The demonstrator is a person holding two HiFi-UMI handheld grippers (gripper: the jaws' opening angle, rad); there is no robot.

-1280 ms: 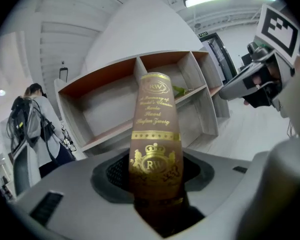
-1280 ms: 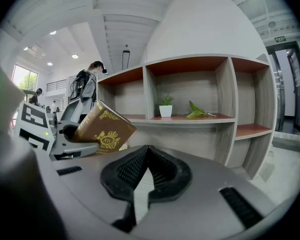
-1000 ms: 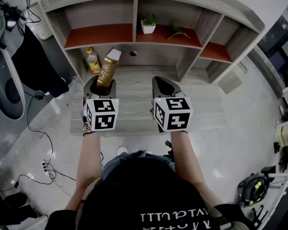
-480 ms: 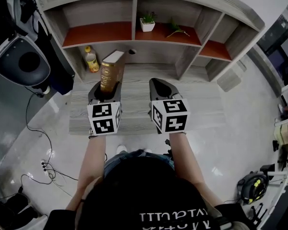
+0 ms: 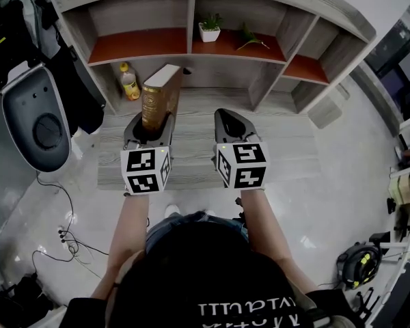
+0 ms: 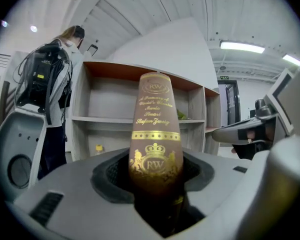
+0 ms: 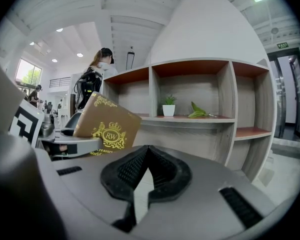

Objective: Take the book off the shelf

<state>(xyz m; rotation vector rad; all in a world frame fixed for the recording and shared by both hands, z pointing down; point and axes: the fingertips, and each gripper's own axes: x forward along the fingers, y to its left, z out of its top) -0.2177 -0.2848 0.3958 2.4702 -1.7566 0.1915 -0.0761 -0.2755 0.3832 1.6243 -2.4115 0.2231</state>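
Observation:
A brown book (image 5: 157, 98) with gold print stands nearly upright above the low wooden ledge (image 5: 287, 152), clear of the shelf unit (image 5: 191, 12). My left gripper (image 5: 149, 125) is shut on its lower end. In the left gripper view the book's spine (image 6: 155, 134) fills the gap between the jaws. My right gripper (image 5: 231, 125) hovers beside it to the right, shut and empty. In the right gripper view its pads (image 7: 157, 171) meet at the tips, with the book (image 7: 107, 126) off to the left.
A yellow bottle (image 5: 128, 82) stands in the lower left compartment. A small potted plant (image 5: 209, 31) and a green sprig (image 5: 249, 41) sit on the upper middle shelf. A grey machine (image 5: 37, 118) and floor cables lie at the left. A person (image 6: 55, 79) stands by the shelf.
The book in the left gripper has swung from a lean to nearly upright and sits slightly farther forward. The right gripper has hardly moved.

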